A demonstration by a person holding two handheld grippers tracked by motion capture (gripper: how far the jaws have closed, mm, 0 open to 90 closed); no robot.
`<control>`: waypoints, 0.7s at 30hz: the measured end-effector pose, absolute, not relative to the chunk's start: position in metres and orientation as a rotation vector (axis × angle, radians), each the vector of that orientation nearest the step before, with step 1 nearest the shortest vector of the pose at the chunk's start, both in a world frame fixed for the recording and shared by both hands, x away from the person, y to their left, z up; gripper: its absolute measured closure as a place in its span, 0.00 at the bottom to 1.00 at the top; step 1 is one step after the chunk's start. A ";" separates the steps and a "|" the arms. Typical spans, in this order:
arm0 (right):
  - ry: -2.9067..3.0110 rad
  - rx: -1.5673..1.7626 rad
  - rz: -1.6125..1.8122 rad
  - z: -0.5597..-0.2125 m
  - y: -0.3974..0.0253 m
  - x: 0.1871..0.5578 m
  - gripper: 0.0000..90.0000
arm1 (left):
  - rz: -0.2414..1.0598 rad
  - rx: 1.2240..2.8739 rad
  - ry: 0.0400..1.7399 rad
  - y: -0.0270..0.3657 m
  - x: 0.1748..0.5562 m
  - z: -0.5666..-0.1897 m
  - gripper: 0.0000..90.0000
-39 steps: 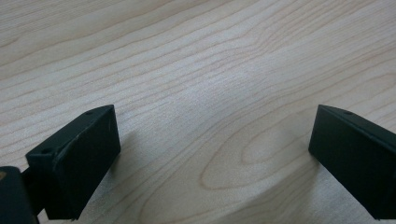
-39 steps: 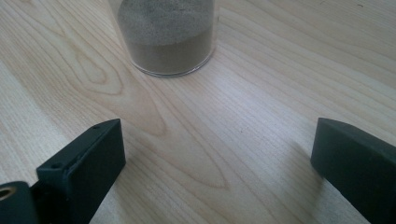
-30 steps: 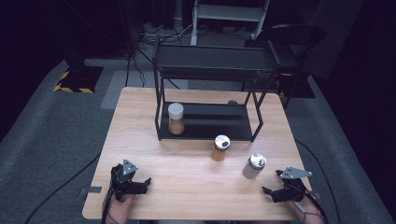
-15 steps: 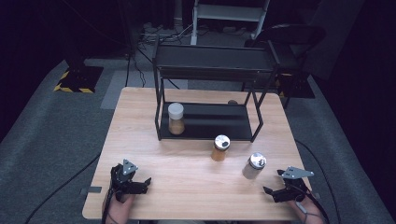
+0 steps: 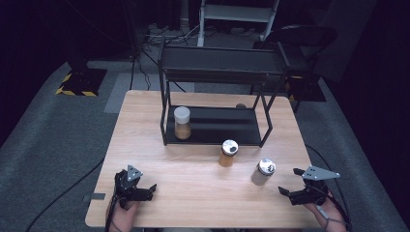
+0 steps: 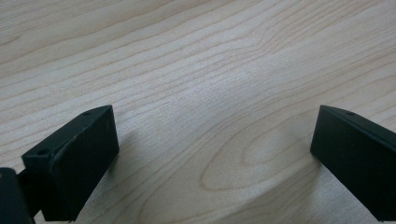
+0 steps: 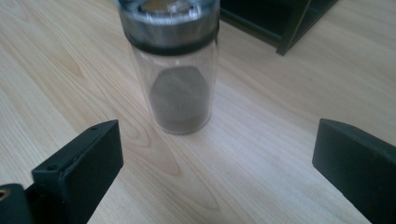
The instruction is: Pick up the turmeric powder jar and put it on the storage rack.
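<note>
Pale wooden counter (image 5: 193, 159), and nothing has shifted over the last second: the clear glass jar with the steel lid (image 7: 170, 60) stands just ahead of the right claw (image 7: 215, 172), whose jaws gape wide and empty. The left claw (image 6: 210, 158), well left of the jar, is equally open and empty, so picking up hasn't begun.

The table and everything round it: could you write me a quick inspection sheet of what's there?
Surface: wooden table, bare pale grain.
Job's things: clear jar with metal lid, upright, dark powder at its bottom, ahead of the right hand-held gripper; amber jar beside it; white-lidded jar on the black rack's lower shelf.
Clutter: nothing seen.
Grippers: left hand-held gripper open over bare wood; right open, holding nothing.
Cables: one trails off the table's left side; another by the right hand.
Surroundings: grey carpet, yellow-black striped base, dark chair.
</note>
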State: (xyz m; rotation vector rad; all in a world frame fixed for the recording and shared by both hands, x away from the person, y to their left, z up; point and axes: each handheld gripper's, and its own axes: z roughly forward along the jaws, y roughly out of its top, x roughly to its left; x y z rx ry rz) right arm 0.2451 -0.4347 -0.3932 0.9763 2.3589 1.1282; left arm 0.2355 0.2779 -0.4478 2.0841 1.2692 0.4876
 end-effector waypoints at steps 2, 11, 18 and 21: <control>2.356 0.971 1.152 -0.388 -0.436 0.246 0.02 | 0.487 2.084 1.270 0.278 0.235 -0.448 0.01; 2.321 0.934 1.189 -0.359 -0.432 0.247 0.02 | 0.487 2.084 1.270 0.278 0.236 -0.448 0.01; 2.309 0.916 1.198 -0.343 -0.429 0.248 0.02 | 0.488 2.084 1.269 0.278 0.236 -0.448 0.01; 2.314 0.914 1.196 -0.340 -0.428 0.249 0.02 | 0.488 2.084 1.269 0.278 0.236 -0.448 0.01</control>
